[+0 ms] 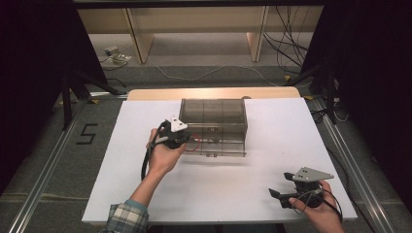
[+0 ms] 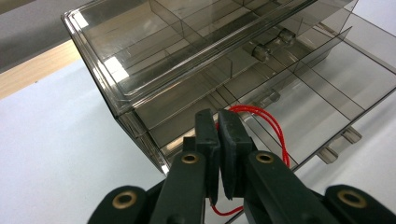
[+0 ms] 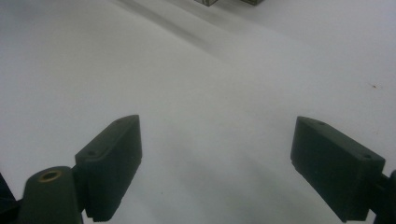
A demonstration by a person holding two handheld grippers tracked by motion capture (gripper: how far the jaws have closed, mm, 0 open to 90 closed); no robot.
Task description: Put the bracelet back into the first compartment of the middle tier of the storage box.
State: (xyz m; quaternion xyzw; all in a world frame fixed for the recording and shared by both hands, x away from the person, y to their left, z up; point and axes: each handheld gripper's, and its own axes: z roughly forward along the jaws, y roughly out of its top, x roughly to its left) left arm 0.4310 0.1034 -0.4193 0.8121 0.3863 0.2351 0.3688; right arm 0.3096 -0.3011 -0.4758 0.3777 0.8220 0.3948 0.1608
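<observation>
A smoky clear drawer box (image 1: 214,114) (image 2: 154,51) stands at the middle back of the white board, with a lower drawer (image 1: 221,145) (image 2: 327,88) pulled out toward me. A thin red cord (image 1: 195,145) (image 2: 276,128) loops over that drawer's left part. My left gripper (image 1: 186,139) (image 2: 217,119) is at the box's front left corner, shut on the red cord, whose strand runs out below the pads. My right gripper (image 1: 281,186) (image 3: 217,149) rests low near the board's front right, open, with bare white surface between its jaws.
The white board (image 1: 218,194) lies on a wooden table (image 1: 214,93). Metal rails run along both sides. A black "5" (image 1: 86,133) marks the floor at left. Cables (image 1: 286,43) and wooden shelf legs lie beyond the table.
</observation>
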